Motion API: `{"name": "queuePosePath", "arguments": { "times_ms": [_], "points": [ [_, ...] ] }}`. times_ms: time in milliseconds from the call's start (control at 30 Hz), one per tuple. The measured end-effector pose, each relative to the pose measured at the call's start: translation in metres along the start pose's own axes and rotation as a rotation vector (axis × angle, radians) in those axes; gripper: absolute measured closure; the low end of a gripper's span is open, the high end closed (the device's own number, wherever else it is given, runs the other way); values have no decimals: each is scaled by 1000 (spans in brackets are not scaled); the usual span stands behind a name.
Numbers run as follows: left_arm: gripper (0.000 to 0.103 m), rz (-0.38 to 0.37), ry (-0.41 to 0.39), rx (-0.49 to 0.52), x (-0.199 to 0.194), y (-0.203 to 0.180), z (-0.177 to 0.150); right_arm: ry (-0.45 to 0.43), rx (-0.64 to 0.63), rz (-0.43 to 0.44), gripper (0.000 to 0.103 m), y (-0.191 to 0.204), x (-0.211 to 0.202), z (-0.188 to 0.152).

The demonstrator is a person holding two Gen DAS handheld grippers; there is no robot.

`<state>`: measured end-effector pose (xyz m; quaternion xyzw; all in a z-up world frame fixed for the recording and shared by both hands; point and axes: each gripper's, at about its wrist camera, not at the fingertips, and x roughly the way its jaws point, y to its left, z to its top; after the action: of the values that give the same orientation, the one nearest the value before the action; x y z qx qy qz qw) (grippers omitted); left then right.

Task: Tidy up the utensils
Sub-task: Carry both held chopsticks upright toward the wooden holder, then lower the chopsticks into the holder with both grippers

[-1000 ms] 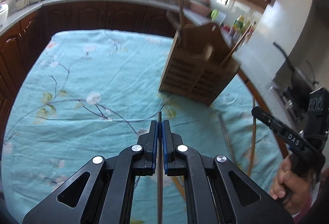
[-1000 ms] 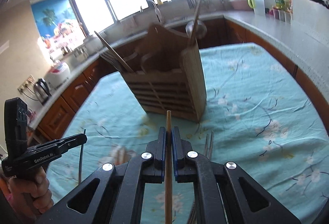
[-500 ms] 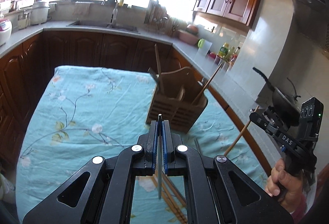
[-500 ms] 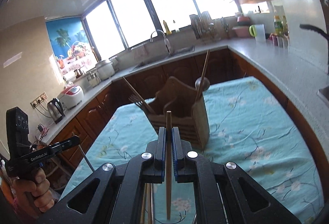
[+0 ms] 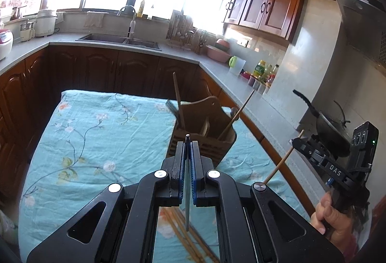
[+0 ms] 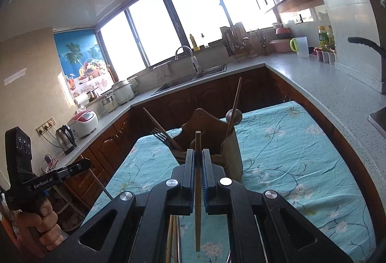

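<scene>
My left gripper is shut on a thin metal chopstick, held upright above the table. My right gripper is shut on a wooden chopstick; it also shows at the right of the left wrist view. The wooden utensil holder stands on the teal floral tablecloth, ahead of both grippers, with a fork, a ladle and wooden sticks in it. More chopsticks lie on the cloth below the grippers.
Kitchen counters with a sink wrap around the table. A black pan sits at the right. A kettle and rice cooker stand on the left counter.
Both grippers have risen and pulled back from the holder, each with its chopstick lifted off the cloth. The holder now looks smaller and farther away.
</scene>
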<state>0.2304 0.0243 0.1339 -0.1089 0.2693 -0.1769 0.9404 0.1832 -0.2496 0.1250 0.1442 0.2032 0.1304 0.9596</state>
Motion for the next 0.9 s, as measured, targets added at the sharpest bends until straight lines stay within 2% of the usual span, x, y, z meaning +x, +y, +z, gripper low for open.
{"name": "queuePosePath", "arguments": {
  "times_ms": [167,467,700,900],
  "points": [
    [100,-10,-40,11,1,-10,18,-50,7,-6,98,-1,-3,15],
    [100,7,-136,42,13,-25,67,-189,-2,-30,98,-3,-2,67],
    [100,36,-197,23,45,-28,110,-279,-27,-52,98,1,17,111],
    [100,91,-222,-11,83,-21,121,-294,-58,-89,98,0,47,116]
  ]
}}
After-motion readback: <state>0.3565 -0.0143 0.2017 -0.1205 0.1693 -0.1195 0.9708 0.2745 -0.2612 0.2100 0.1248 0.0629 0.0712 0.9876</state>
